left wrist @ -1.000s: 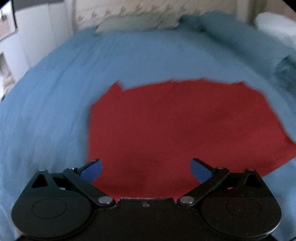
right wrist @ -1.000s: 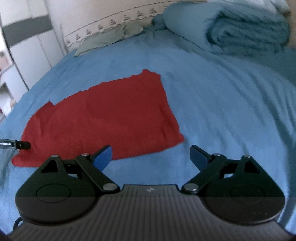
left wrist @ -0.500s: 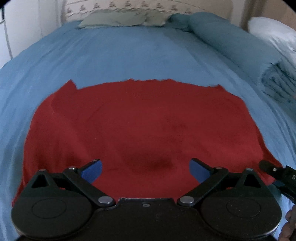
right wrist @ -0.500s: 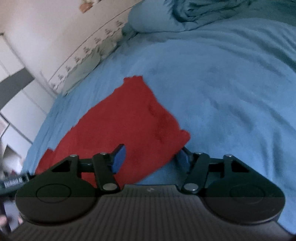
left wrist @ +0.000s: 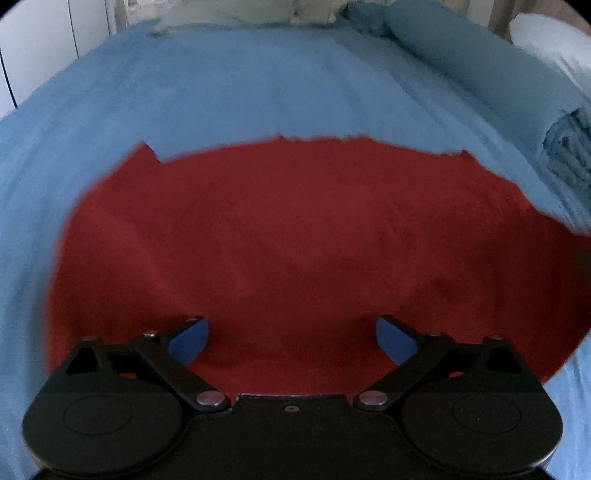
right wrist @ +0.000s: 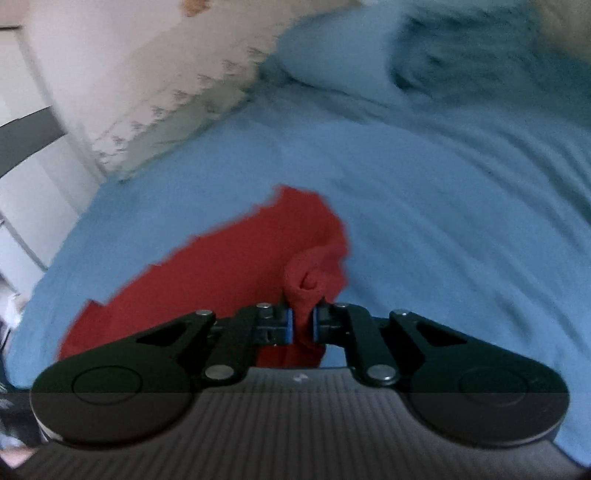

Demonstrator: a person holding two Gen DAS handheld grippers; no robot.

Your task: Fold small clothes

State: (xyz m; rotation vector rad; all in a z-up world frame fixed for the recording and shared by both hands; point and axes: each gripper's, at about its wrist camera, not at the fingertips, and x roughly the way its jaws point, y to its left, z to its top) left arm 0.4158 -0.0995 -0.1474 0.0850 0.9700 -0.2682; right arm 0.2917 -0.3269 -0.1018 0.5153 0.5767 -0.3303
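A red cloth [left wrist: 295,236] lies spread on the blue bedsheet [left wrist: 258,85]. My left gripper [left wrist: 291,338] is open and empty, low over the near edge of the cloth. In the right wrist view, my right gripper [right wrist: 303,326] is shut on the near right corner of the red cloth [right wrist: 221,266], which bunches up between the blue pads and lifts off the sheet [right wrist: 443,221].
A rolled blue duvet [left wrist: 498,74] lies along the right side of the bed, also in the right wrist view [right wrist: 424,70]. Pale pillows [left wrist: 258,14] sit at the head. A white wardrobe [right wrist: 22,155] stands to the left.
My right gripper closed on the cloth's corner and raised it, bunching the fabric. My left gripper moved closer over the cloth and stayed open.
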